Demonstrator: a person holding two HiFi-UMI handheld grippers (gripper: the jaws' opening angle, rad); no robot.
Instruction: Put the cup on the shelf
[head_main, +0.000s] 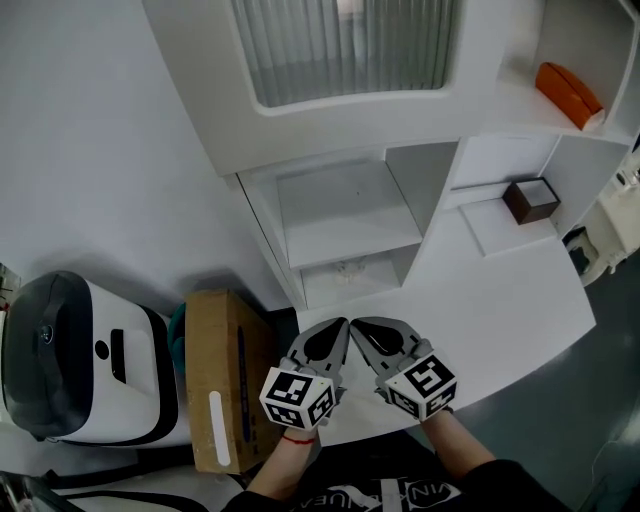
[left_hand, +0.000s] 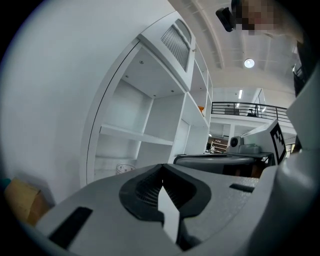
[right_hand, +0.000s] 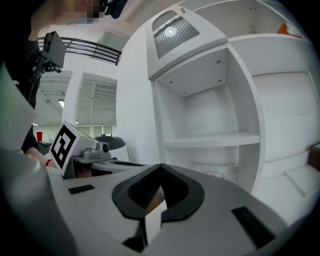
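Currently left gripper (head_main: 338, 325) and right gripper (head_main: 360, 326) hover side by side over worktop (head_main: 500, 300) edge, jaws pressed together, empty. Probably idle, since clear cup (head_main: 349, 268) sits inside lowest shelf (head_main: 350, 240) compartment.

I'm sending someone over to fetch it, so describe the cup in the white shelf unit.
Find the white shelf unit with the ribbed panel on top. Directly under that panel are two open compartments; the cup stands alone in the lower one. It is small and see-through, unlike the solid brown box and orange object on the shelves further right.
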